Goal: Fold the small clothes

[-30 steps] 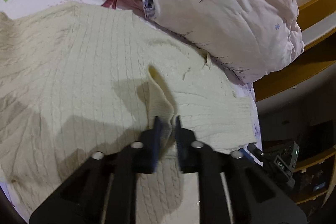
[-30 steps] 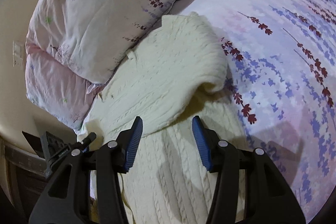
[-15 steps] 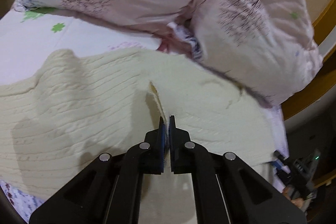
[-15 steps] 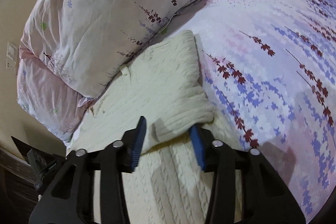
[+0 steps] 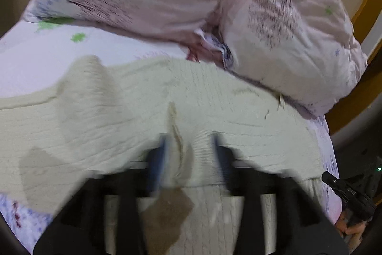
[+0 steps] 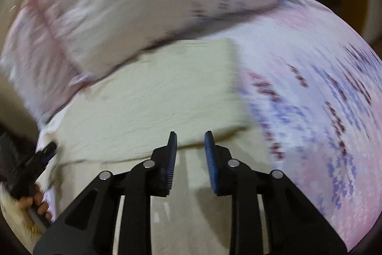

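A cream cable-knit sweater (image 5: 143,116) lies on the bed with one part folded over the rest. It also shows in the right wrist view (image 6: 162,97) as a flat folded panel. My left gripper (image 5: 191,149) is open, blurred by motion, its jaws either side of a raised ridge of knit at the folded edge. My right gripper (image 6: 189,140) is open and empty, its tips just above the folded edge.
Two pink floral pillows (image 5: 286,23) lie against the sweater's far edge, and show in the right wrist view (image 6: 148,1). The floral bedsheet (image 6: 322,99) spreads to the right. The bed's edge and dark furniture (image 5: 358,171) lie at the right of the left view.
My left gripper was shut on a pinch of knit and has opened, letting it go. My right gripper has narrowed slightly and moved over the folded edge. The fold now lies flatter.
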Tool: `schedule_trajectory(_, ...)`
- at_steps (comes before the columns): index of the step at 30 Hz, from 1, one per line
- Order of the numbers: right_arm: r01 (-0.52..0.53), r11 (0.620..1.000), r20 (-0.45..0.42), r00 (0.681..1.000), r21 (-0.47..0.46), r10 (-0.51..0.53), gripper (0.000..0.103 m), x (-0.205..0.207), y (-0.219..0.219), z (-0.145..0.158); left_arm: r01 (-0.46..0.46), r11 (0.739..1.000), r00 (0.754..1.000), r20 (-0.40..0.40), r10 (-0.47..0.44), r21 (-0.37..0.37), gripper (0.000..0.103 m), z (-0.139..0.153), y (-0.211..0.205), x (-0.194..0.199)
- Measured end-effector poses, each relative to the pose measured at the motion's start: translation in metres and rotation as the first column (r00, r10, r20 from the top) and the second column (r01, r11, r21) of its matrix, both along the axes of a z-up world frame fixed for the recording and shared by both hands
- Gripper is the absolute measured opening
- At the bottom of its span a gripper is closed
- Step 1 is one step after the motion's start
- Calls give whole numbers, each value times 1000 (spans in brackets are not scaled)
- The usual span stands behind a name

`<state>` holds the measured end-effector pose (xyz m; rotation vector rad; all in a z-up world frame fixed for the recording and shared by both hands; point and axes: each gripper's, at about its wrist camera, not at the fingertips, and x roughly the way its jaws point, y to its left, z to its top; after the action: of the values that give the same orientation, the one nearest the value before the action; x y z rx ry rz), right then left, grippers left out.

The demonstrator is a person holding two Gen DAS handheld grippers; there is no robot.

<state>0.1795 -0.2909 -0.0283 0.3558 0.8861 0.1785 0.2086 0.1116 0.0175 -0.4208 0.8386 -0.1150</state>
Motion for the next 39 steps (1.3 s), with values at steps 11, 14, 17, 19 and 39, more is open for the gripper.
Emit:
schedule_trajectory(11,-306,938,31,949,-160,315,45,31,128,5,-142,977,978,-131,163,156,102,8,62,-59)
schedule_trajectory(14,-318,920,32,942,-231,334,45,40,150,-1,-217,959,963,-124,241,181,102,10,94,-86)
schedule_trajectory(17,-331,910,0,940,-251,342,45,48,158,-8,-315,935,931,-136,338,164,102,2,129,-109)
schedule_trajectory(19,-333,907,-15,940,-260,341,45,49,160,-14,-369,918,914,-121,387,146,102,-3,147,-122)
schedule_trajectory(39,-358,918,-18,932,-169,361,60,38,154,-15,-612,772,790,-187,584,-174,63,-24,234,-154)
